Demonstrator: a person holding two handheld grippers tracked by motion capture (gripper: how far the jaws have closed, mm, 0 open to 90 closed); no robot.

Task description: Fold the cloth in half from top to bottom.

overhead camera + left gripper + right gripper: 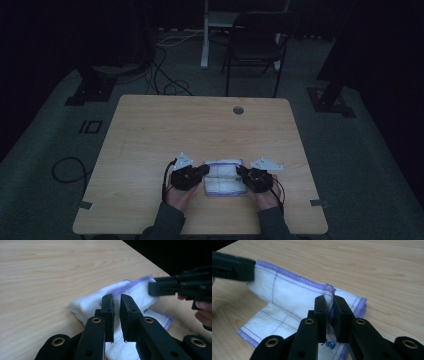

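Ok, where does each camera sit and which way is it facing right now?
High view: above the near edge, looking forward and down on the table; forearms, both hands, left gripper, right gripper.
Left gripper view: on the left gripper, looking along its jaws at the cloth; the other gripper and its hand at right.
Right gripper view: on the right gripper, jaws pinching a cloth fold.
Shared: all three show the cloth.

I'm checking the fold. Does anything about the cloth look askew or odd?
Nothing damaged or spilled. The cloth lies half folded on the table: the right gripper pinches a raised corner, and the layers' purple edges don't line up yet.
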